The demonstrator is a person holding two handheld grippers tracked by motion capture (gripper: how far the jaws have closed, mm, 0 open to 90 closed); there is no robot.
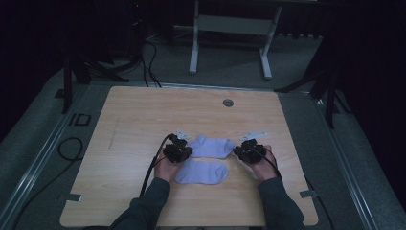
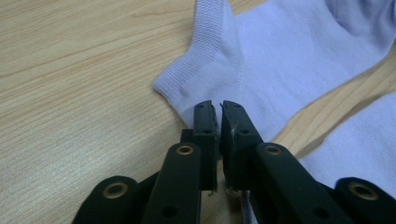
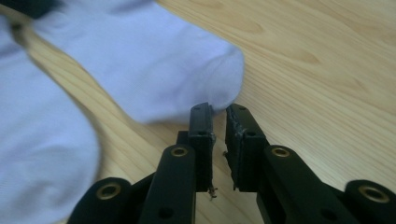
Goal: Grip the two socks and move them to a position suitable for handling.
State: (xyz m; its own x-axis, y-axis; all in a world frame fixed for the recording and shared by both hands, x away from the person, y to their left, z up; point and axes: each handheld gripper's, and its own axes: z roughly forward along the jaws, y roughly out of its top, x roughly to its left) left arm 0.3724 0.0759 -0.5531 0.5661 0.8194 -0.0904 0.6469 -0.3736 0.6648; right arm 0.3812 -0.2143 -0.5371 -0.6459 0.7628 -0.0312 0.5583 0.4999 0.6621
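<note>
My left gripper (image 1: 179,149) sits at the far sock's (image 1: 213,147) cuff, jaws nearly together, nothing clamped. The near sock (image 1: 203,171) lies just beside, toward the tabletop's (image 1: 134,115) near edge. My right gripper (image 1: 248,150) meets the far sock's toe, jaws slightly apart, empty.

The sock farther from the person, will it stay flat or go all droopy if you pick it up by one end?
Probably droopy. The far sock is thin knit cloth lying flat with soft folds, so it should sag from a pinched end. It looks light, likely easy to lift. On the smooth wooden table, a push would probably bunch or slide it, not roll it.
</note>
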